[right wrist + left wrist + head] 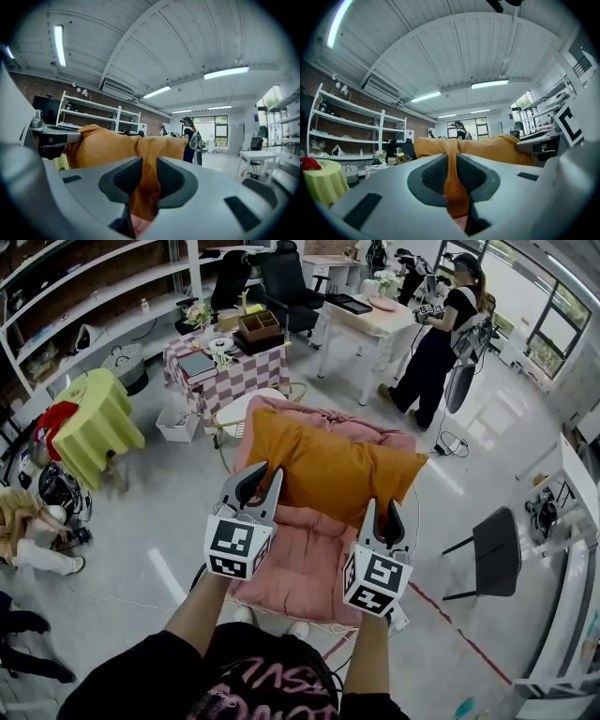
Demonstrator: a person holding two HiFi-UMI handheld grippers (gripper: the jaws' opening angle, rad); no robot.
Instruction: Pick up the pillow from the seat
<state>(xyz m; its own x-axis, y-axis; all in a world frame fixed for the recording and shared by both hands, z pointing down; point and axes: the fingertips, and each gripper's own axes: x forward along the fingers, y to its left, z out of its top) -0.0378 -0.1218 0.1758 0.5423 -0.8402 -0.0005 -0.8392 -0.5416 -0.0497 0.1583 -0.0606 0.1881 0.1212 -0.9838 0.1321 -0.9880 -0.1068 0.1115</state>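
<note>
A plump orange fabric pillow (333, 465) hangs between the two grippers over the back half of a pink padded seat (300, 573). The left gripper (259, 480) is clenched on the pillow's near left corner. In the left gripper view its dark ribbed pads (435, 174) squeeze a bunched fold of the orange cloth (487, 147). The right gripper (385, 517) grips the near right corner. In the right gripper view its pads (171, 180) pinch a similar fold, and the pillow's bulk (105, 145) spreads off to the left. From the head view the pillow appears raised off the cushion, though its far edge may still brush the seat back; the angle does not settle it. The pink cushion's front edge lies bare just below the grippers. Beyond the seat stand a table with a red checked cloth (234, 376) and a round table draped in yellow-green (94, 418). A person in black (436, 343) stands further back.
</note>
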